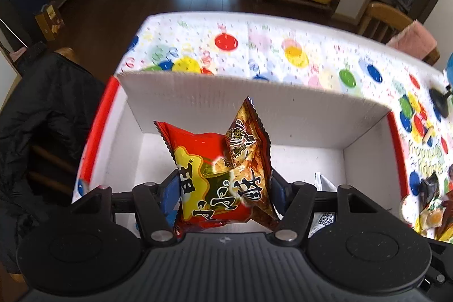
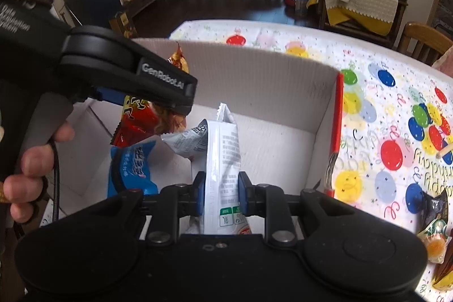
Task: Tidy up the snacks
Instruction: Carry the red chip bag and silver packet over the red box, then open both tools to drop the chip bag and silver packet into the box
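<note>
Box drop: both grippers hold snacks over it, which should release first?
Probably the right. The right gripper holds its white packet low inside the box. The left gripper carries the red packet and brown packet higher.

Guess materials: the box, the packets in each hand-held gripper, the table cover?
Box: looks like white corrugated plastic or card; fine fluting lines on the wall, red outer trim.
Red packet and brown packet: glossy printed film, crinkled, serrated seal edges.
White pouch: smoother, semi-matte film, likely laminate.
Table cover: thin printed plastic sheet, probably; slight sheen, balloon pattern.
</note>
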{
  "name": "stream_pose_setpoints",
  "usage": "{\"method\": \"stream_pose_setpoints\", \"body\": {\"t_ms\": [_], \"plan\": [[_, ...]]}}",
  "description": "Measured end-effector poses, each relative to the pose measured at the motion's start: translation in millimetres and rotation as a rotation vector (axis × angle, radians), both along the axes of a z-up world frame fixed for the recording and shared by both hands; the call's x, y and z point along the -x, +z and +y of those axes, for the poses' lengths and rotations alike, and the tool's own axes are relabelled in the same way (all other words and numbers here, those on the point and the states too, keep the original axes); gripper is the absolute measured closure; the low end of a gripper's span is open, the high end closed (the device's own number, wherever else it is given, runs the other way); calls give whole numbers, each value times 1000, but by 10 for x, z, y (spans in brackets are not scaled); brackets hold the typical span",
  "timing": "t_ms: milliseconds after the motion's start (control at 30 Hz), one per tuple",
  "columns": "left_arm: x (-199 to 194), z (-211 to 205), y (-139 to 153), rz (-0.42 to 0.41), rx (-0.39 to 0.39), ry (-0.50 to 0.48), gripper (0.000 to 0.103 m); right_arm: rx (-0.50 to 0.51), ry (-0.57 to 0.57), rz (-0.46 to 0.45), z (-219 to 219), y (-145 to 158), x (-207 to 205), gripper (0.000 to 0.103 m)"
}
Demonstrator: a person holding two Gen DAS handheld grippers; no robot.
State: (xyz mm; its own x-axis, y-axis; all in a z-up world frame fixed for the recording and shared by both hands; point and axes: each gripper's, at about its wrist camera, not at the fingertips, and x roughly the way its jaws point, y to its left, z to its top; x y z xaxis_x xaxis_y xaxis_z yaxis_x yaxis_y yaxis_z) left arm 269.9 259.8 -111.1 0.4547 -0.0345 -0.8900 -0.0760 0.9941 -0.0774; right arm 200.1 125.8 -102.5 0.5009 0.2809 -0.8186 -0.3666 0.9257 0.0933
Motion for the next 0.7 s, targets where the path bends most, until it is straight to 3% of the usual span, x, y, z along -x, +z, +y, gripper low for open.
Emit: {"method": "stream_pose_setpoints", "body": {"t_ms": [367, 700], "plan": [[-88, -1, -161, 33, -11, -4, 37, 25, 12, 8, 50, -61, 53, 74], [49, 113, -41, 1, 15, 38, 37, -16, -11, -19, -58, 66, 146, 59]]}}
